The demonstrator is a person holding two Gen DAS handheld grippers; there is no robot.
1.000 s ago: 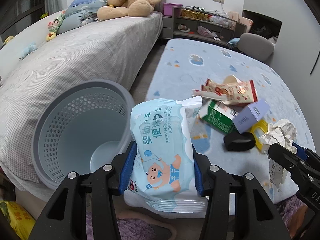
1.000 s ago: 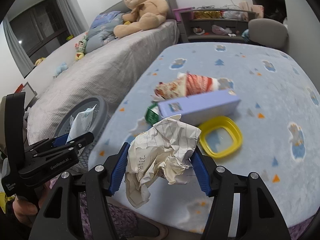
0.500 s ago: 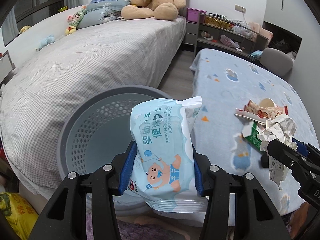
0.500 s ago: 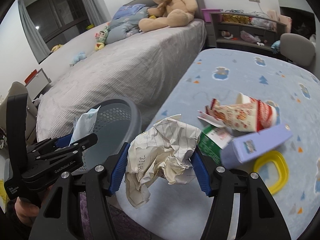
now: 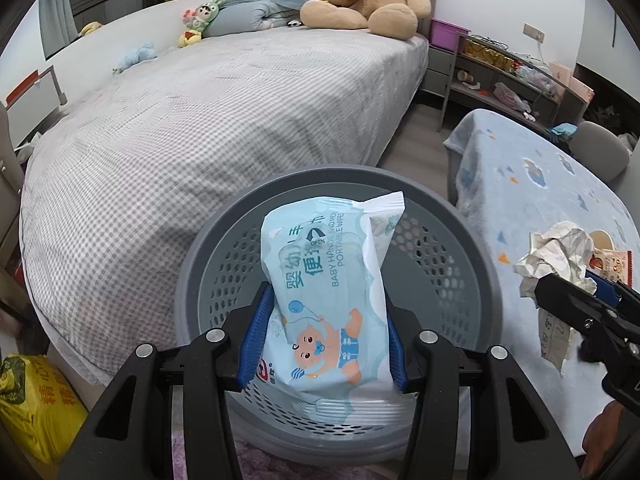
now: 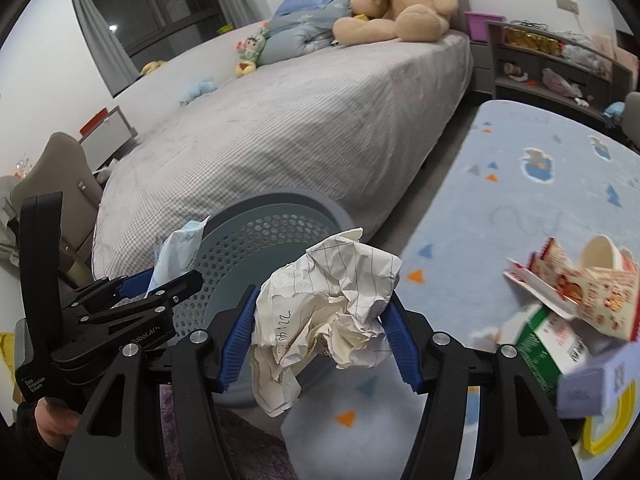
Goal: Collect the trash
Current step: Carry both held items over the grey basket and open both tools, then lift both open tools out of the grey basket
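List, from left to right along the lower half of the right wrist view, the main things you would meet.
Left hand-held gripper with the wipes pack → grey basket → crumpled paper in the right hand-held gripper → green carton → red-patterned snack wrapper.

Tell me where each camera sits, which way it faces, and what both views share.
Left wrist: on the left gripper, facing steeply down into the grey basket; its blue pads clamp the wipes pack.
Right wrist: on the right gripper, clamping crumpled paper near the basket's edge; a hand shows.
Shared: basket, pack, paper, bed, teddy bear.
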